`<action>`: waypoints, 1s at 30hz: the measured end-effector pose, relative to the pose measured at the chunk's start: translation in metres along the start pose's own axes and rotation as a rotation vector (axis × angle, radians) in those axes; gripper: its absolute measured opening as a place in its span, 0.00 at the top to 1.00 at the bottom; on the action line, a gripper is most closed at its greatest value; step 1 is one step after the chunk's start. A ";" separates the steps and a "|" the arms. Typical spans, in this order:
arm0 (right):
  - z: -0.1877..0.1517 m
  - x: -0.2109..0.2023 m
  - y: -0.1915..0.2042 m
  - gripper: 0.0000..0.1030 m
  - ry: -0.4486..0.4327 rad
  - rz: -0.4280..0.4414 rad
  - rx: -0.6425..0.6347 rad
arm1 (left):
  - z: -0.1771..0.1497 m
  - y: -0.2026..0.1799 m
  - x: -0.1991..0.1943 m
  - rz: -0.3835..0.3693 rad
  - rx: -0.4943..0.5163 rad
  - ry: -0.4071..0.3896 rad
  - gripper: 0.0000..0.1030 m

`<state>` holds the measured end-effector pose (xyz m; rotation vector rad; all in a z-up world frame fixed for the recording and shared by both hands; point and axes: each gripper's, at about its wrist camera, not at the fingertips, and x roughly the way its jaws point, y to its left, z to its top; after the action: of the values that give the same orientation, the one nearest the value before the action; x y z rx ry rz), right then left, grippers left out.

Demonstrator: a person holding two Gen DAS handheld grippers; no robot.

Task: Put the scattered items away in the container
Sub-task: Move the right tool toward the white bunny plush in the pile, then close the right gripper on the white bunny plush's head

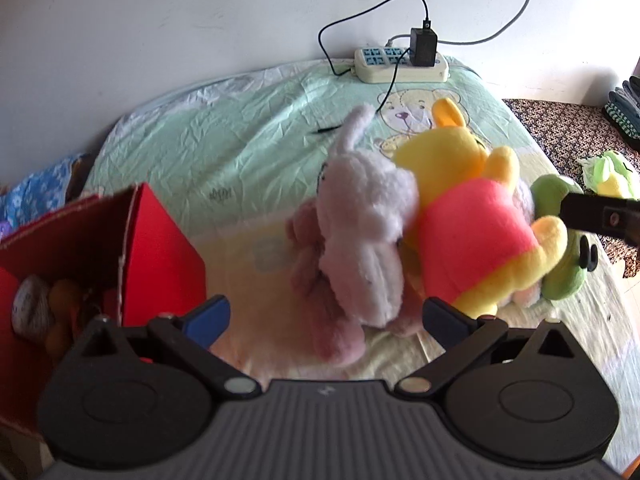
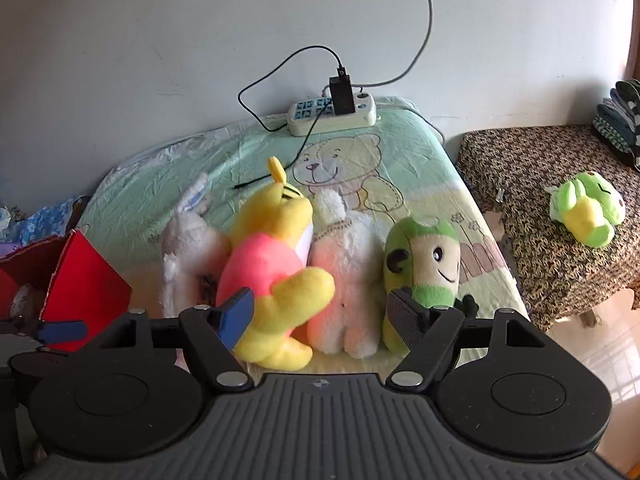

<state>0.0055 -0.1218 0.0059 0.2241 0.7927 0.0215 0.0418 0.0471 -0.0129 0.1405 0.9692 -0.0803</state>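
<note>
Several plush toys lie in a row on the bed. A pale pink-white rabbit (image 1: 360, 232) (image 2: 188, 256) is nearest the red box (image 1: 160, 248) (image 2: 84, 280), then a yellow bear in a pink shirt (image 1: 472, 236) (image 2: 272, 268), a white plush (image 2: 348, 280) and a green plush (image 1: 560, 268) (image 2: 424, 264). My left gripper (image 1: 326, 318) is open, and the rabbit's lower end lies between its fingers. My right gripper (image 2: 320, 316) is open around the bear's arm and the white plush's base. The box holds several small items (image 1: 36, 308).
A power strip (image 1: 400, 66) (image 2: 332, 114) with a black charger and cable lies at the bed's far edge by the wall. To the right stands a patterned side table (image 2: 560, 160) with a green frog plush (image 2: 584, 208) and folded clothes (image 2: 624, 116). Blue floral cloth (image 1: 44, 188) lies behind the box.
</note>
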 end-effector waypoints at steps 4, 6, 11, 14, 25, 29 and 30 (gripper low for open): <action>0.042 0.012 -0.001 0.26 0.017 0.135 0.039 | 0.008 0.001 0.022 -0.019 0.016 0.000 0.02; 0.053 0.021 0.003 0.26 0.043 0.189 0.038 | 0.004 -0.001 0.031 -0.030 0.025 0.007 0.04; 0.055 0.050 0.027 0.26 0.141 0.253 -0.009 | -0.003 0.004 0.049 -0.043 -0.003 0.028 0.22; 0.052 0.070 0.036 0.26 0.202 0.256 0.002 | -0.003 0.009 0.053 -0.059 -0.035 0.027 0.23; 0.043 0.124 0.065 0.27 0.314 0.257 0.004 | -0.003 0.009 0.076 -0.071 -0.024 0.040 0.69; 0.043 0.126 0.066 0.43 0.289 0.256 -0.018 | -0.004 0.003 0.071 -0.049 0.004 0.018 0.72; 0.043 0.125 0.063 0.45 0.286 0.259 -0.009 | -0.004 0.002 0.069 -0.047 0.008 0.013 0.73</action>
<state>0.1280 -0.0555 -0.0398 0.3189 1.0433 0.3063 0.0781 0.0491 -0.0718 0.1254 0.9852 -0.1268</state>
